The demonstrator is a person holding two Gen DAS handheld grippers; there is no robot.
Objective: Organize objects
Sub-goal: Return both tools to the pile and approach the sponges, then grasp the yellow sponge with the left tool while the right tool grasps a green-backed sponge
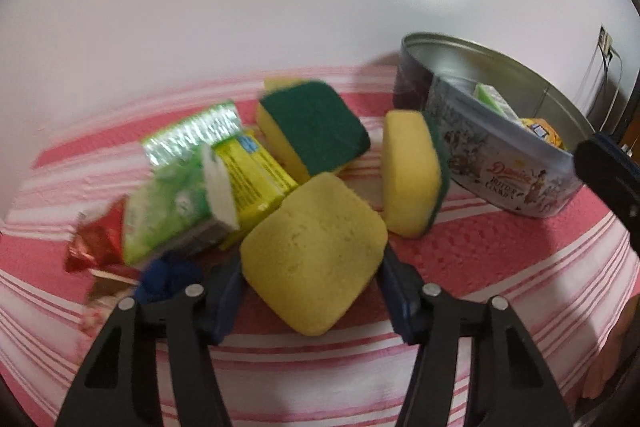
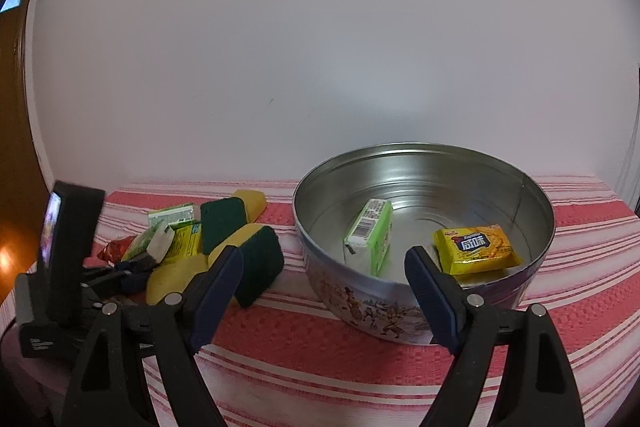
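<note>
**Pinching the near sponge for the tin**

Left hand-held gripper point(image 1: 314, 277) set around the near yellow sponge point(image 1: 314, 259), one blue pad at each side of it, both apparently touching. Sponge not visibly squashed, so grip likely light; worth squeezing a little more before lifting, since foam gives and can slip out. Best kept centred between the fingers, not caught by a corner: sponge sits diamond-wise, corners pointing ahead and back toward the camera.

Just ahead of the fingers: a second sponge point(image 1: 312, 133) with green scouring side up, and ahead to the right a third sponge point(image 1: 412, 179) standing on edge. To the left, close beside the left finger: a green and yellow carton point(image 1: 208, 183), slightly blurred, and a red wrapper point(image 1: 96, 247). A straight lift advised, no sideways drag, to avoid nudging the carton or toppling the upright sponge.

Cookie tin point(image 1: 504, 163) further ahead to the right, open, on the striped pink surface point(image 1: 500, 267). Probable goal: carry over the rim and drop inside.

Right hand-held gripper point(image 2: 324, 287) spread wide and empty, hovering before the tin, tin wall directly ahead between its fingers. Inside already: a green box point(image 2: 370, 235) and a yellow snack pack point(image 2: 476, 249). Free floor at the tin's back, a good landing spot.
</note>
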